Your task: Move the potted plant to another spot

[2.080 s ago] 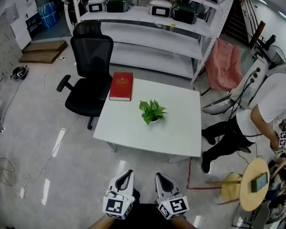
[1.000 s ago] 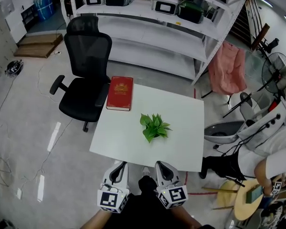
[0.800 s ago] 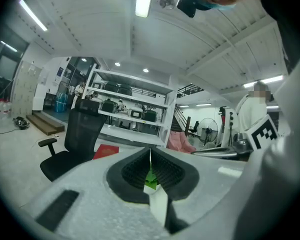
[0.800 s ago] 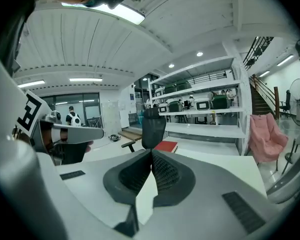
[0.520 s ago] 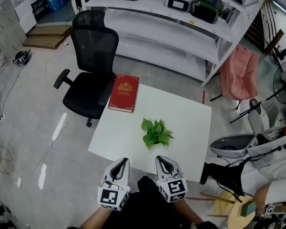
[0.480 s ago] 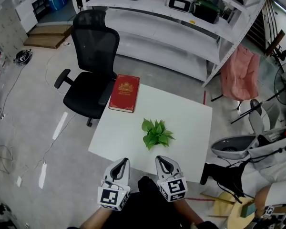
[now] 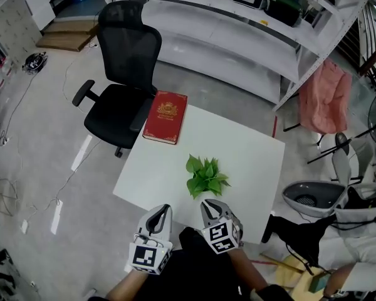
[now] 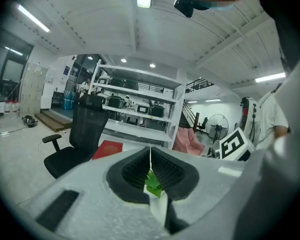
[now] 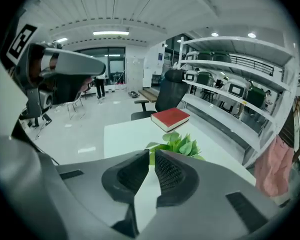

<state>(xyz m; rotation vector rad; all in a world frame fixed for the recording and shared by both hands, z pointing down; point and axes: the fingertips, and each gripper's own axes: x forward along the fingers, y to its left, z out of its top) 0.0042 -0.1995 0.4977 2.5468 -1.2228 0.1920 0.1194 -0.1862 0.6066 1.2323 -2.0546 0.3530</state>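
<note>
The potted plant, small with bright green leaves, stands near the middle of the white table, toward its near edge. Both grippers hang just off that near edge. My left gripper is shut and empty, left of the plant. My right gripper is shut and empty too, its tips just short of the leaves. In the right gripper view the plant shows just beyond the gripper. In the left gripper view a green leaf peeks through below the closed gripper.
A red book lies at the table's far left corner. A black office chair stands beside it. White shelving runs behind. A pink cloth, a grey tub and a person are to the right.
The view has closed in on the table. My right gripper has edged forward toward the plant. The person on the right has shifted lower in the picture.
</note>
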